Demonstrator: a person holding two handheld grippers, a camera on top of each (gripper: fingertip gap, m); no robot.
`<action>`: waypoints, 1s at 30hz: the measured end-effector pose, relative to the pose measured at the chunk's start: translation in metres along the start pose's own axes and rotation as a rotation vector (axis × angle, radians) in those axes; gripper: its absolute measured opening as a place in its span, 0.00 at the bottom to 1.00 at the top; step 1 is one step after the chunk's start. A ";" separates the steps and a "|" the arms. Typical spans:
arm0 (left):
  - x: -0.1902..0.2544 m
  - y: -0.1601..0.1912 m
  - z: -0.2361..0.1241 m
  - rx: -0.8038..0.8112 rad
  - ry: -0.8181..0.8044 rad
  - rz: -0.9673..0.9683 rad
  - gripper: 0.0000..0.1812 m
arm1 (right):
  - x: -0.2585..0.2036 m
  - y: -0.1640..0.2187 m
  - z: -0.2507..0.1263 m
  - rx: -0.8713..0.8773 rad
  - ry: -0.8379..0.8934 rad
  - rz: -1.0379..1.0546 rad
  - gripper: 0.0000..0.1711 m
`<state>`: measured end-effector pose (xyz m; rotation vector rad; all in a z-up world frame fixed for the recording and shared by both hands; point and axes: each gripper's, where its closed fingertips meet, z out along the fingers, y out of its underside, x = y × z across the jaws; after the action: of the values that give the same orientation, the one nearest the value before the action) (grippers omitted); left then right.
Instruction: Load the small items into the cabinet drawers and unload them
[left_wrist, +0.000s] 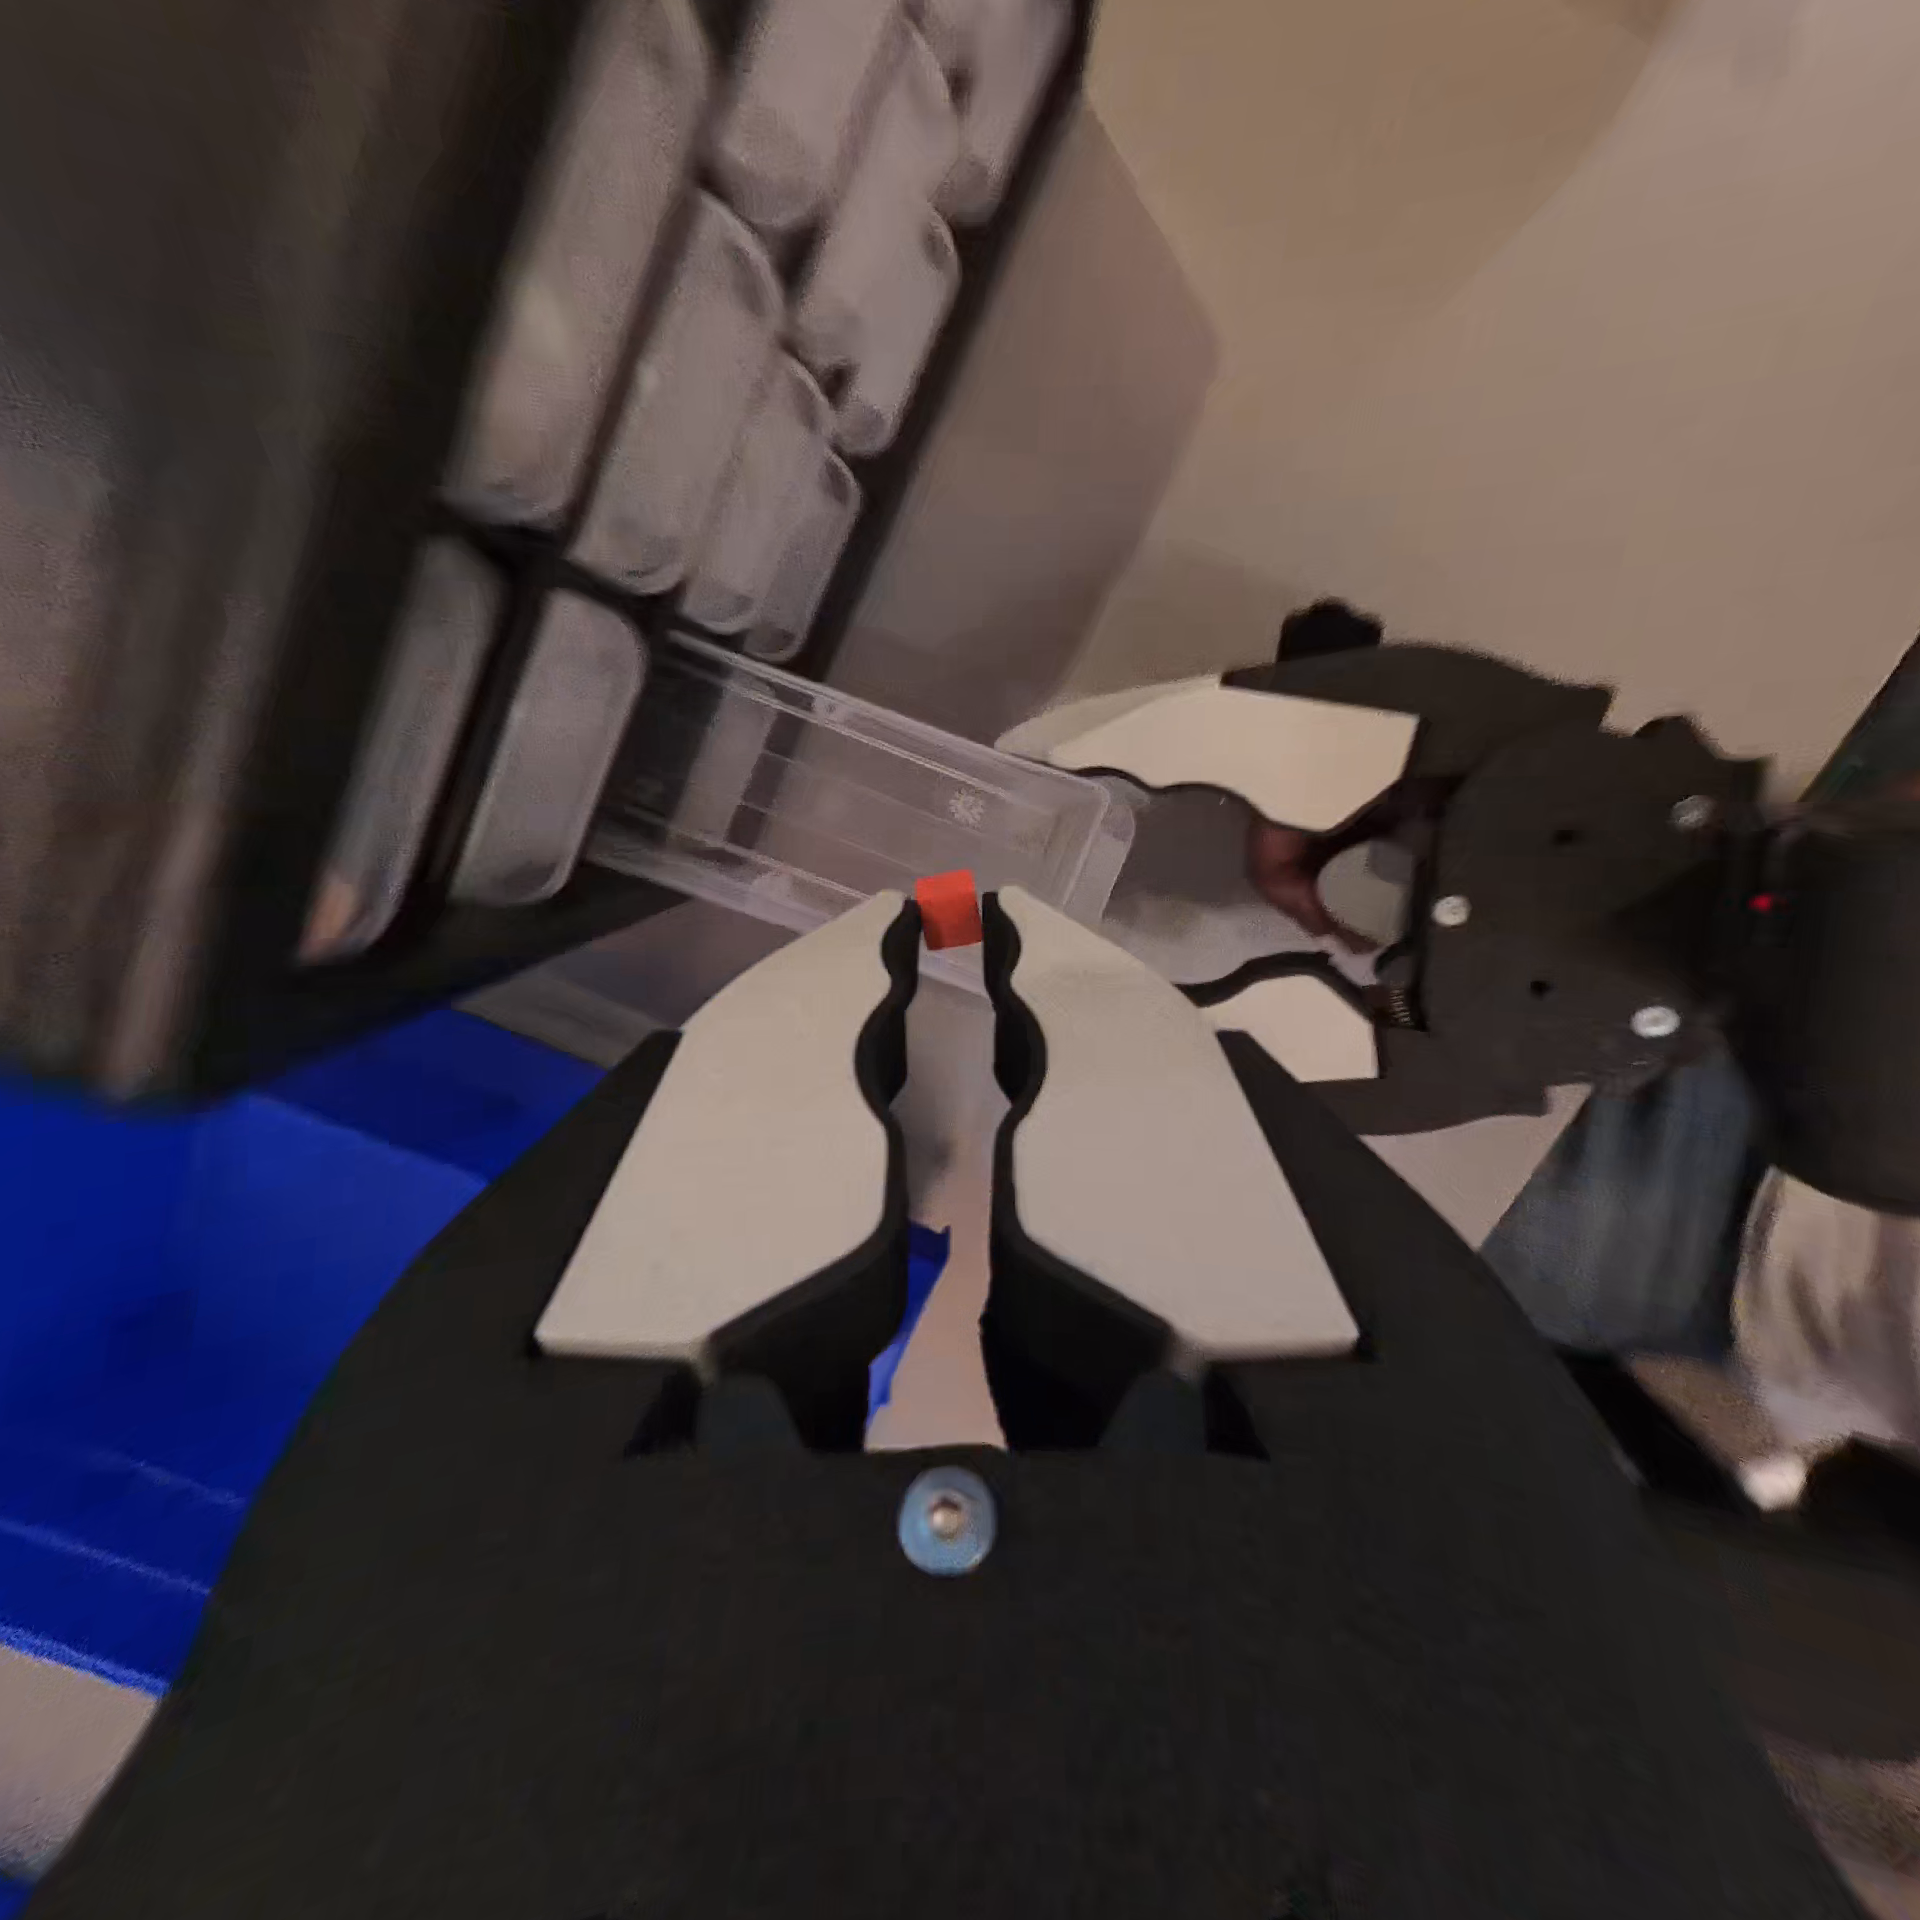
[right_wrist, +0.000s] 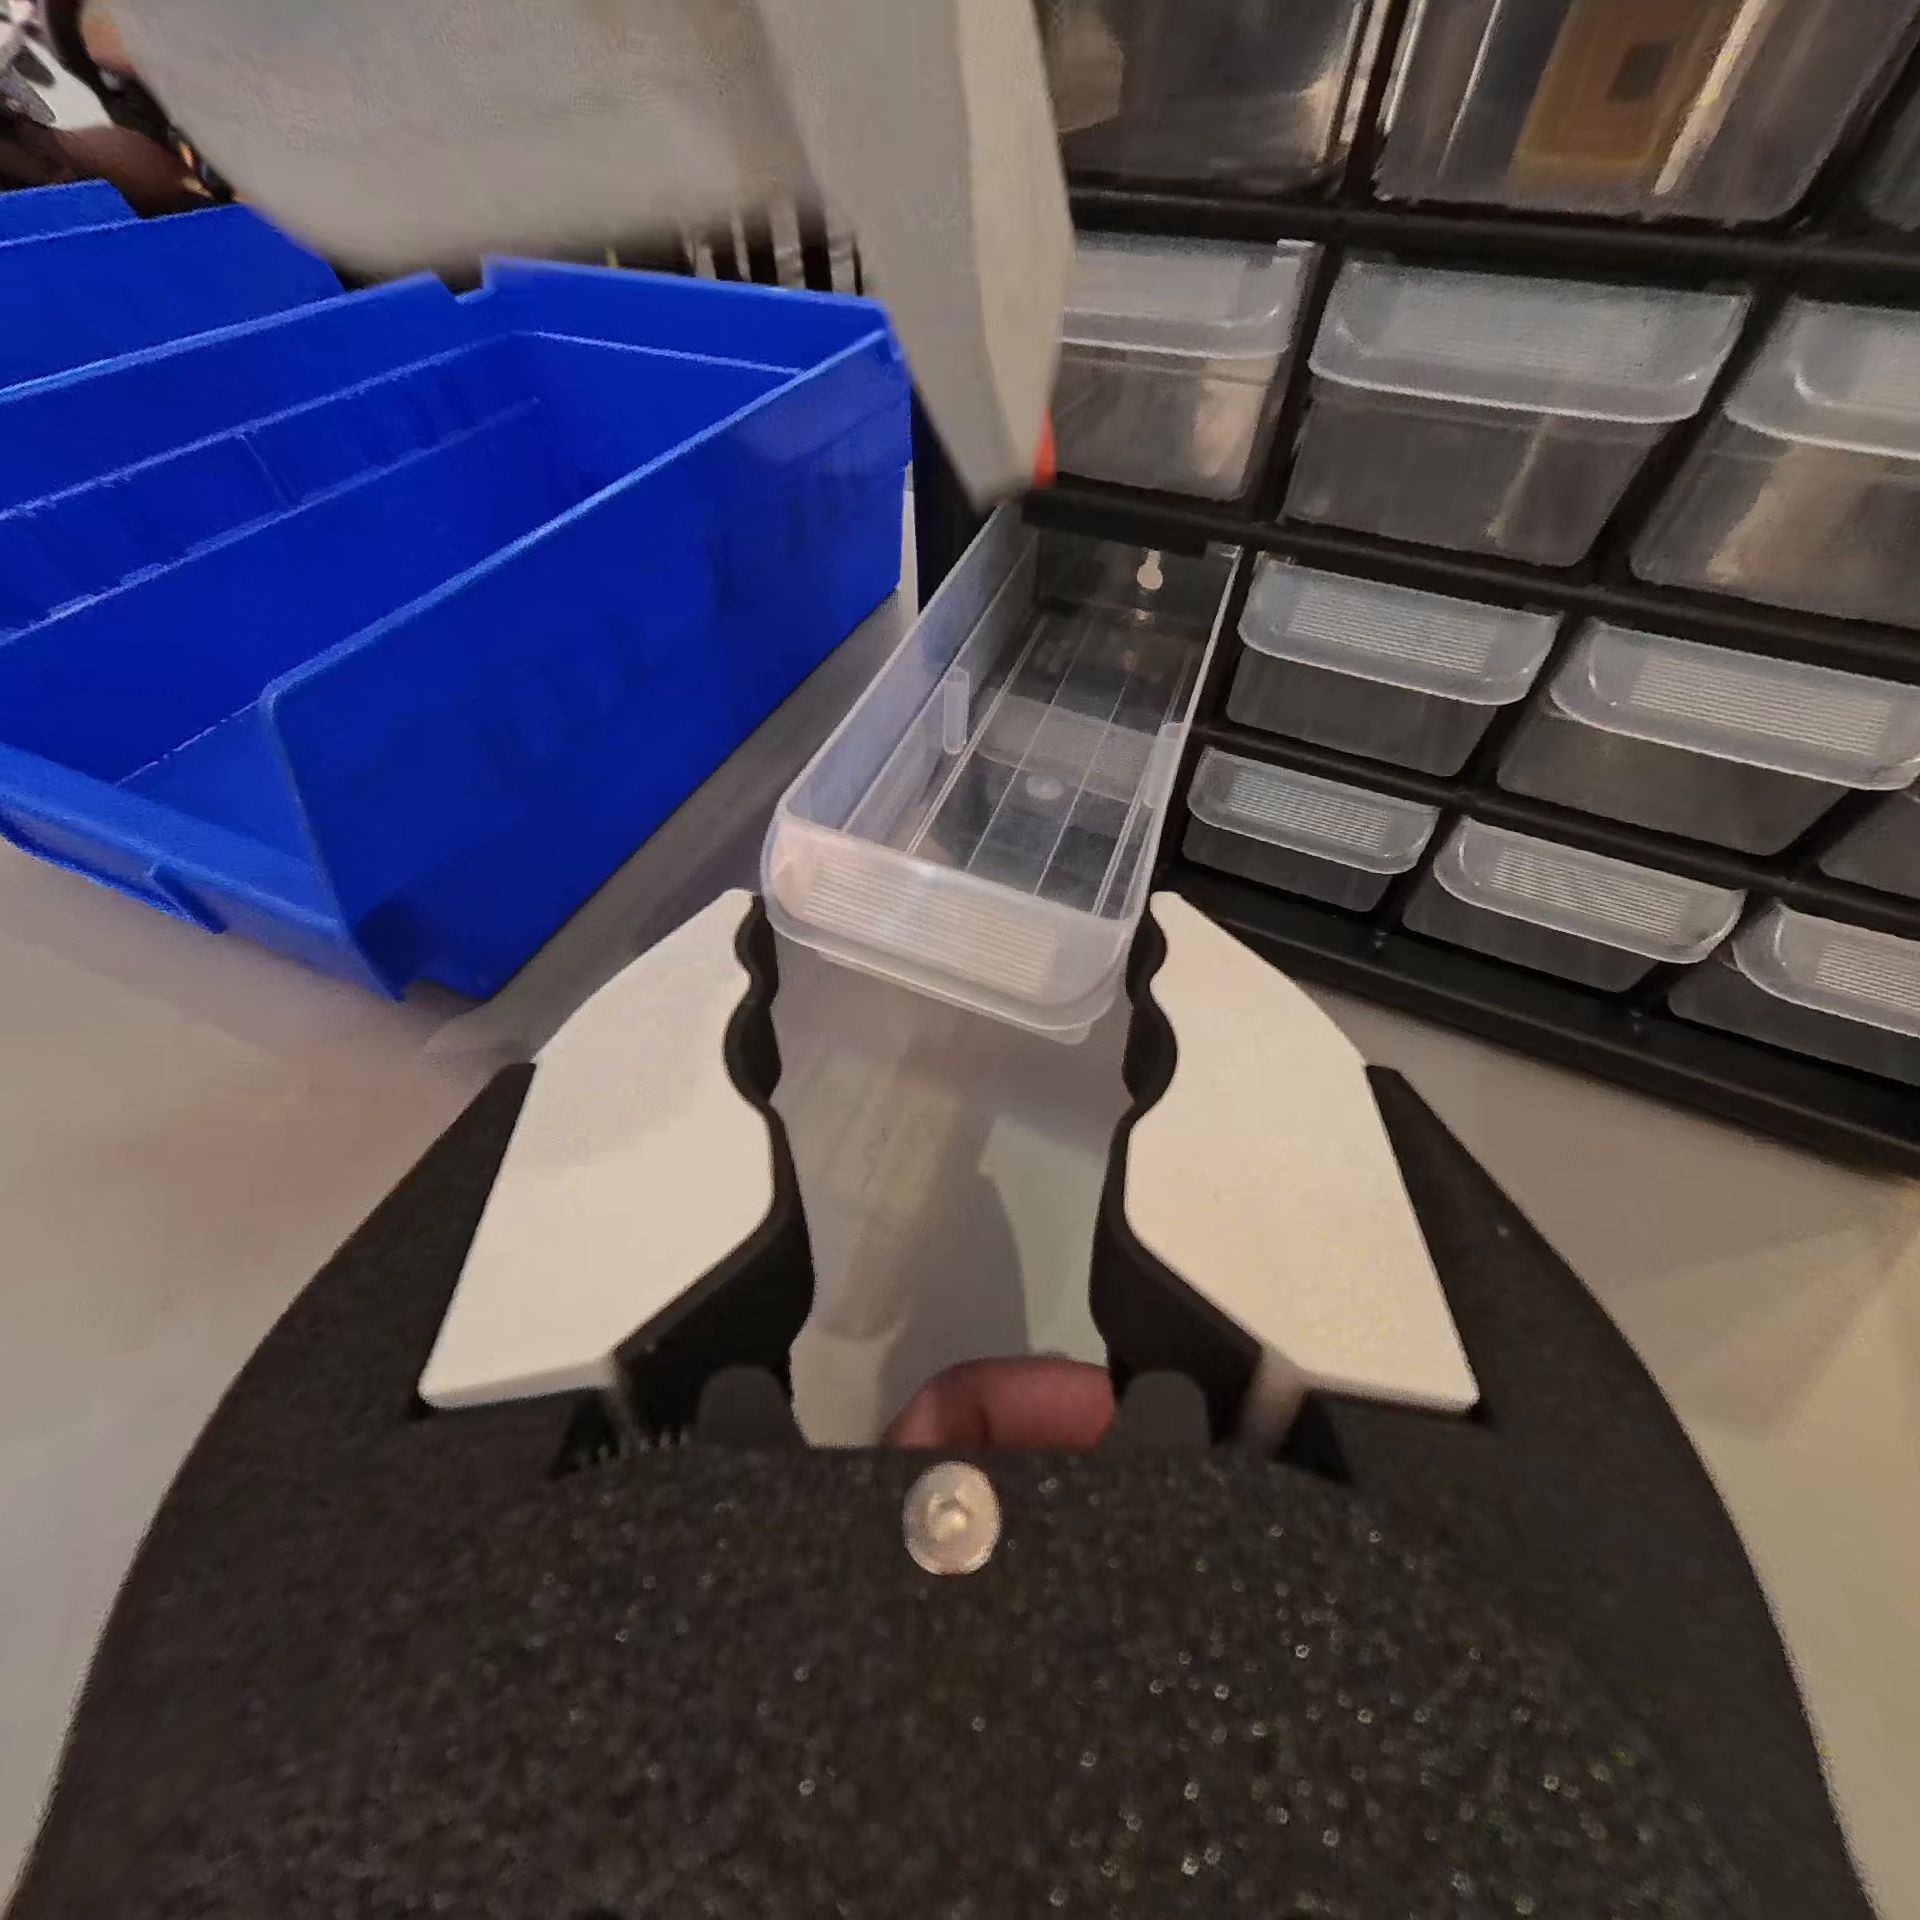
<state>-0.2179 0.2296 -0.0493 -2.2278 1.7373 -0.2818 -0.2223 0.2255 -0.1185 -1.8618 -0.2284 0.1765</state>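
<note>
My left gripper (left_wrist: 948, 914) is shut on a small red cube (left_wrist: 948, 910), held at the fingertips just above the near rim of a clear plastic drawer (left_wrist: 831, 790). The drawer is pulled far out of the black drawer cabinet (left_wrist: 540, 582). In the right wrist view the drawer (right_wrist: 997, 727) looks empty. My right gripper (right_wrist: 948, 935) has its fingers closed against both sides of the drawer's front. The left gripper's blurred white finger (right_wrist: 966, 312) hangs over the drawer's back end, with a sliver of the red cube (right_wrist: 1045, 449) showing. The right gripper (left_wrist: 1195, 894) also shows in the left wrist view.
A blue divided bin (right_wrist: 416, 623) stands on the grey table (right_wrist: 208, 1143) left of the drawer; it also shows in the left wrist view (left_wrist: 208, 1247). The cabinet (right_wrist: 1351, 218) holds several closed clear drawers to the right. The tips of one gripper are about 7 centimeters away from the tips of the other.
</note>
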 end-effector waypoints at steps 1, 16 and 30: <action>0.001 0.003 0.012 -0.060 0.009 0.049 0.06 | 0.000 0.000 0.000 0.001 -0.002 0.001 0.38; -0.018 0.023 0.075 -0.422 0.003 0.209 0.06 | -0.001 0.001 -0.001 -0.005 -0.005 -0.003 0.38; -0.026 0.017 0.045 -0.331 -0.146 0.120 0.13 | -0.001 0.003 0.000 -0.010 0.000 -0.020 0.38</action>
<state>-0.2249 0.2563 -0.0964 -2.2796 1.9417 0.2061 -0.2228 0.2242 -0.1214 -1.8691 -0.2486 0.1613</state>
